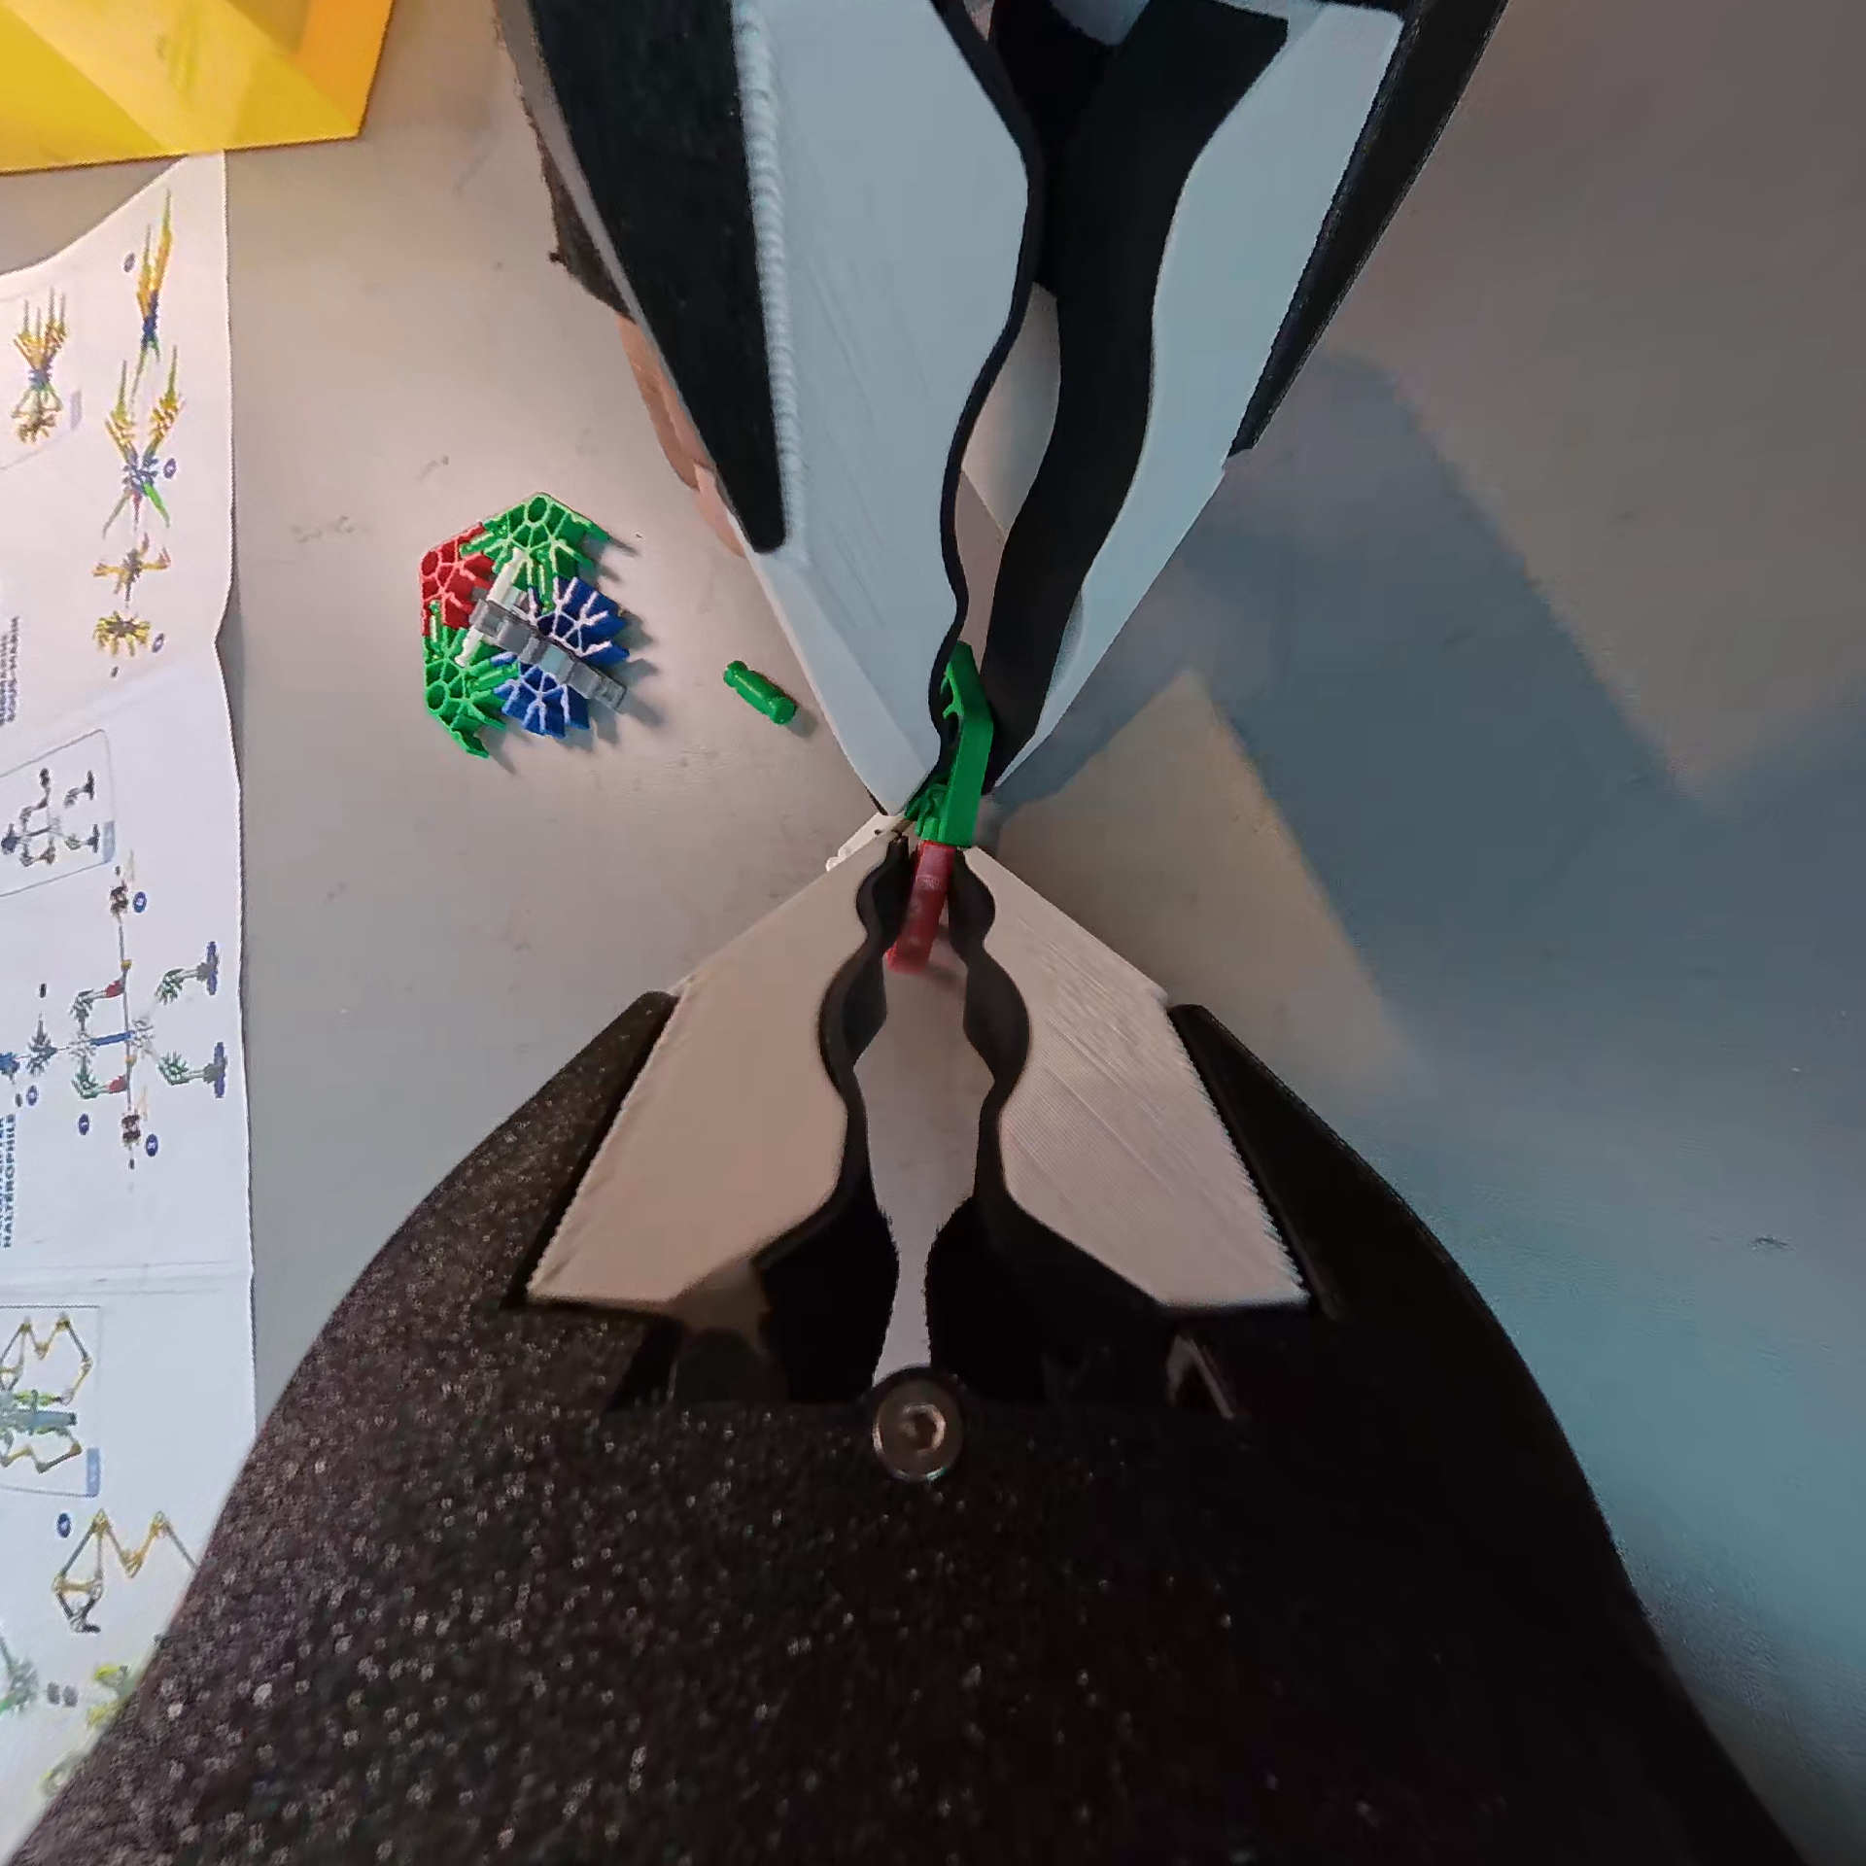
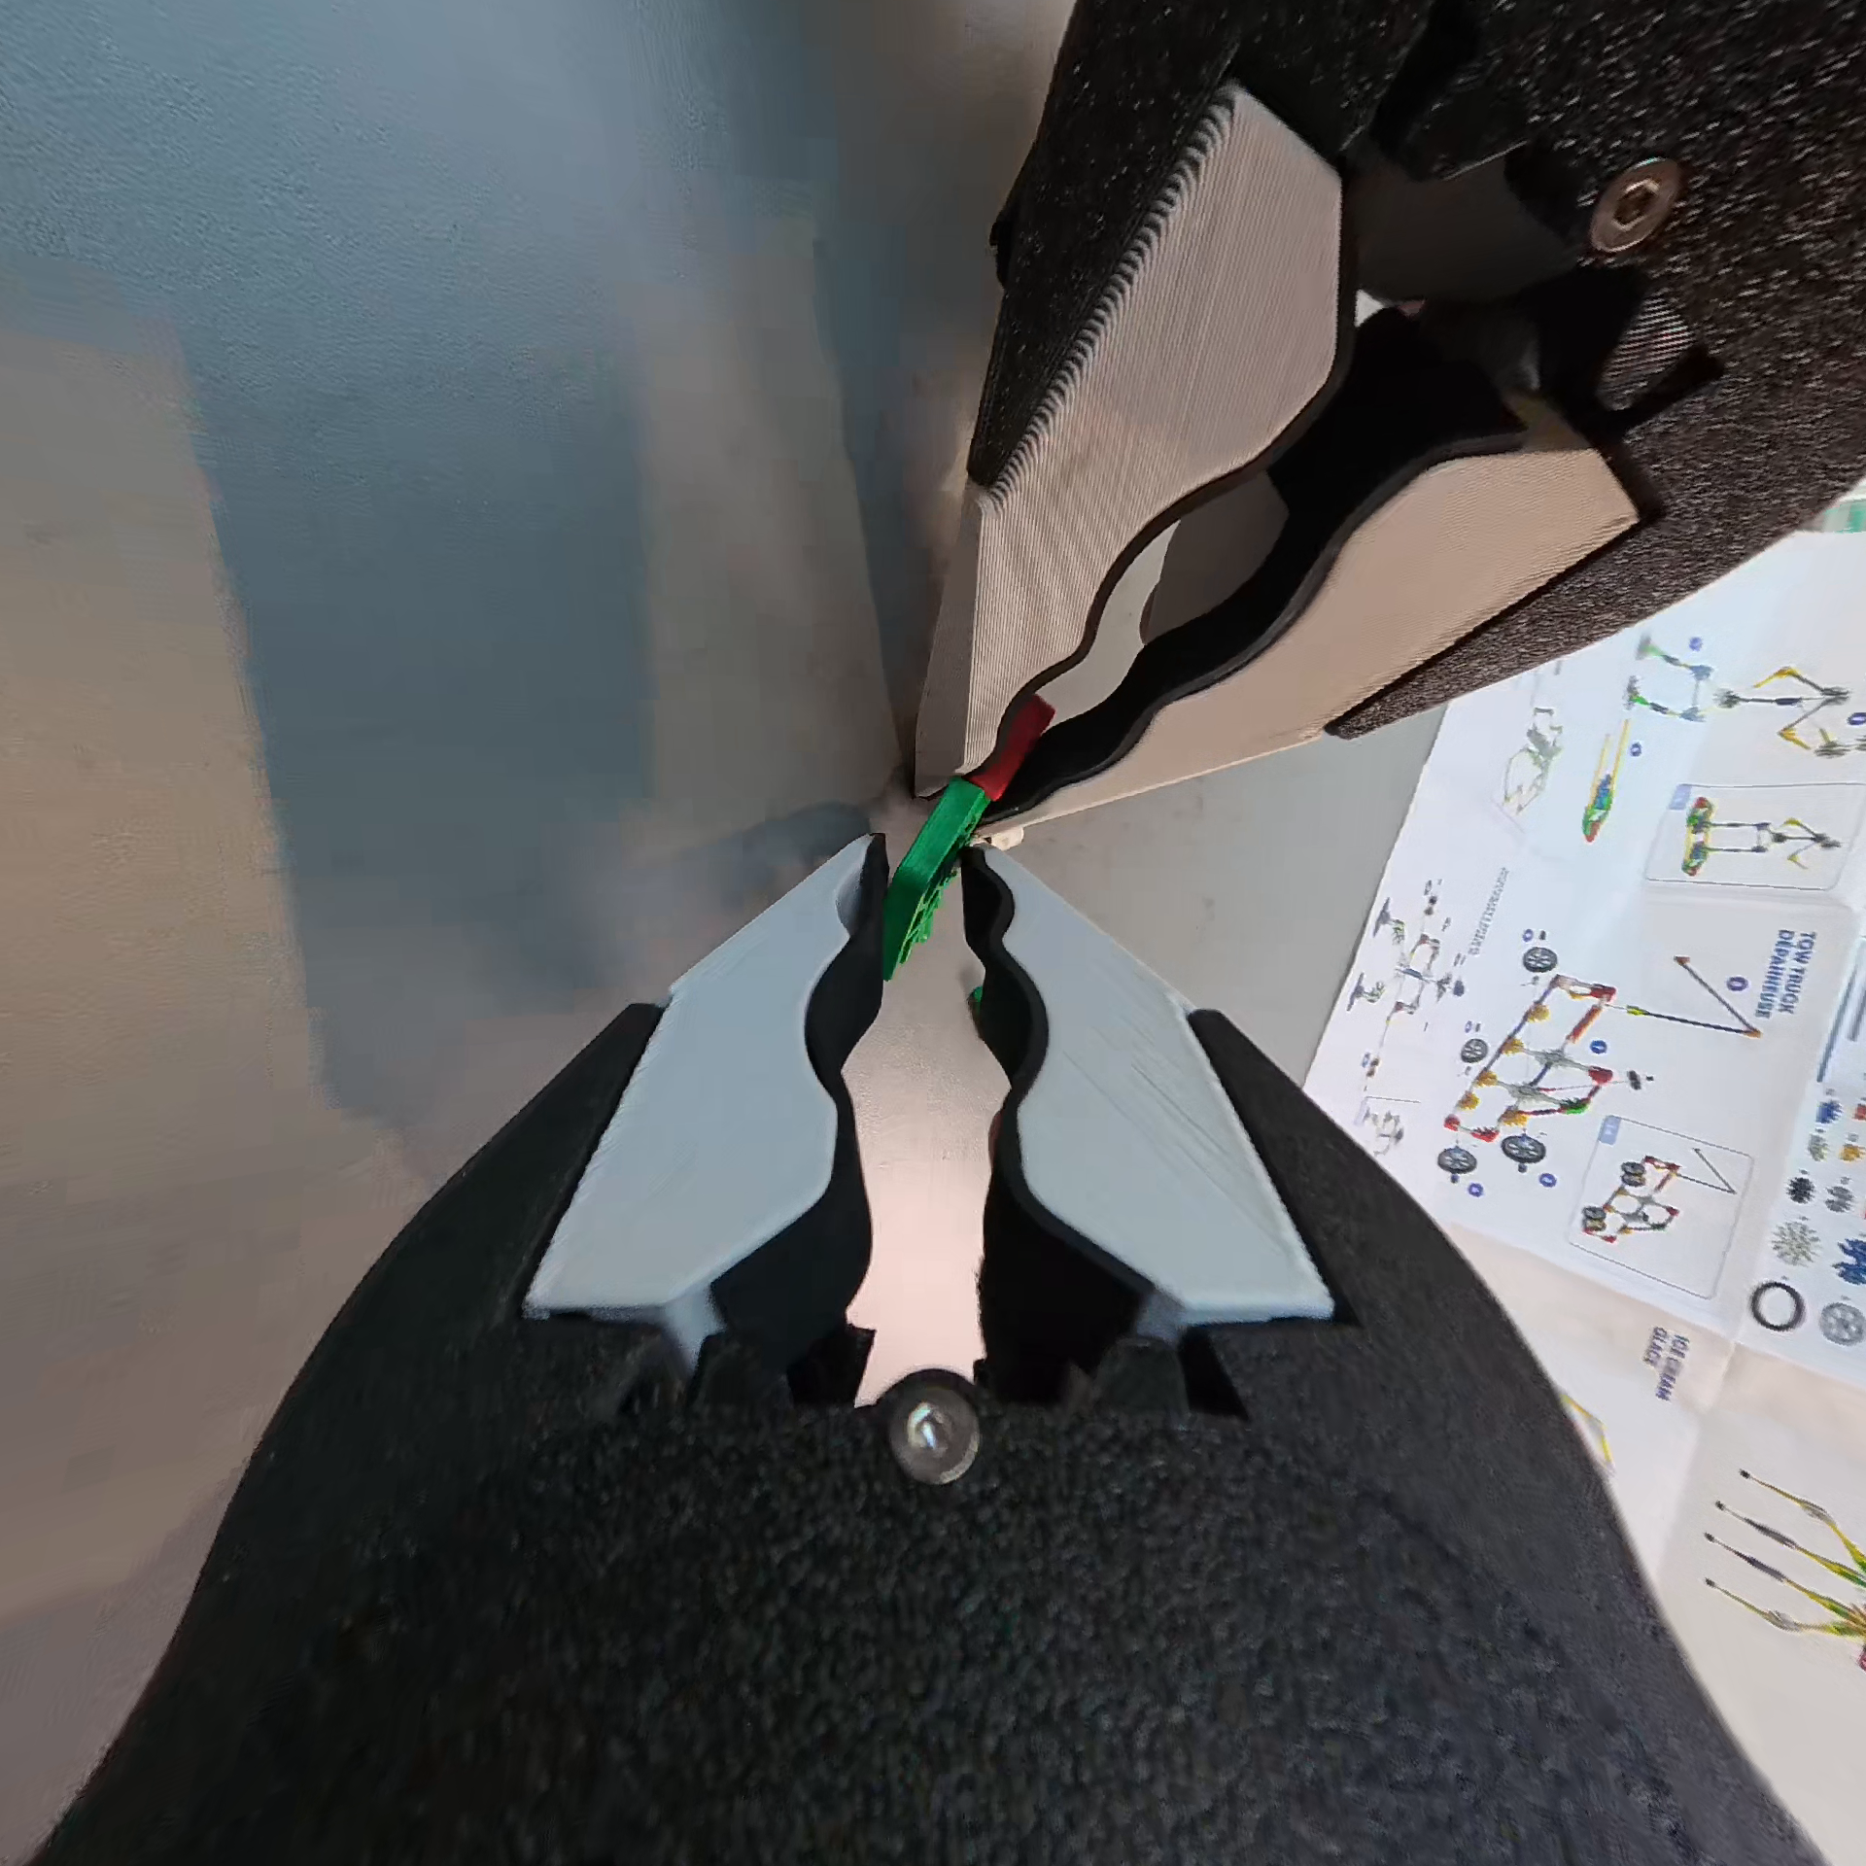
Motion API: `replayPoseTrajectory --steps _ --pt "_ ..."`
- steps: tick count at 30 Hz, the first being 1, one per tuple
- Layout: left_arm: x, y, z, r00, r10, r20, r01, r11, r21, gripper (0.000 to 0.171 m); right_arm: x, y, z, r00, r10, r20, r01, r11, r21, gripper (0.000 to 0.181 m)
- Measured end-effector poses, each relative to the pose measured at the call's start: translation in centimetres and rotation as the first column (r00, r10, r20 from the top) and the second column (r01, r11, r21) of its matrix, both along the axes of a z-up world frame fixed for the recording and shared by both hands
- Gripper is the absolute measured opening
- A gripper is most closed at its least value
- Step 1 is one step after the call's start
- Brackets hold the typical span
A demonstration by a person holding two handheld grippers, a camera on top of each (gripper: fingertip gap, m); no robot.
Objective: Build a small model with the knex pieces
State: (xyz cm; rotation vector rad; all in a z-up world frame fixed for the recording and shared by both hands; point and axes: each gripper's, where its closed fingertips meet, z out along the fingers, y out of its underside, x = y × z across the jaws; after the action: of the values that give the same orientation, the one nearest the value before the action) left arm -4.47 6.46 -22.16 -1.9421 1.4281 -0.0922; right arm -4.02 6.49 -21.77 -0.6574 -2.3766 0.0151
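Lying on pale grey tabletop [image 1: 1515,1010], instr sheet [image 1: 121,808], yellow box [image 1: 182,81]

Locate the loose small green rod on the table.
In the left wrist view, the green rod lies on the table, left of the tools, between the pile of connectors and the far tool.

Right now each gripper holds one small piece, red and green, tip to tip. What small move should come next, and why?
Probably a short straight push together. The left gripper is shut on the red piece, the right gripper on the green piece, and the two ends meet above the table. Whether they have clicked together cannot be told.
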Motion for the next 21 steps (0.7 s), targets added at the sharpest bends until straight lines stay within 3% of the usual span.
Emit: replayPoseTrajectory --steps 4,6,10,13,18,21 --pt "0.13 -0.08 -0.05 0.999 0.003 0.045 -0.001 0.999 -0.048 0.006 0.15 -0.09 -0.03 0.999 0.007 0.051 -0.001 0.994 -0.107 0.015" --pt "0.08 -0.01 -0.04 0.999 0.01 0.032 -0.008 0.999 -0.043 0.006 0.05 -0.01 0.08 1.0 0.006 0.011 -0.004 0.989 -0.15 0.016" --pt "-0.03 0.02 0.03 0.999 0.013 0.044 -0.011 0.998 -0.054 0.005 -0.01 0.08 0.83 0.971 0.059 -0.23 -0.068 0.997 -0.031 0.011" --pt "0.07 -0.06 -0.02 0.998 0.004 0.059 0.0 0.998 -0.069 0.006 0.24 -0.15 0.86 0.956 0.057 -0.289 -0.054 0.998 0.016 0.008" --pt "0.19 -0.17 -0.11 0.998 0.003 0.063 0.001 0.997 -0.077 0.006 0.38 -0.41 0.59 0.965 0.026 -0.259 -0.043 0.997 -0.061 0.007" --pt "0.2 -0.19 -0.12 0.999 0.005 0.043 -0.002 0.998 -0.067 0.006 0.44 -0.45 0.43 0.988 0.028 -0.155 -0.04 0.997 -0.072 0.008"
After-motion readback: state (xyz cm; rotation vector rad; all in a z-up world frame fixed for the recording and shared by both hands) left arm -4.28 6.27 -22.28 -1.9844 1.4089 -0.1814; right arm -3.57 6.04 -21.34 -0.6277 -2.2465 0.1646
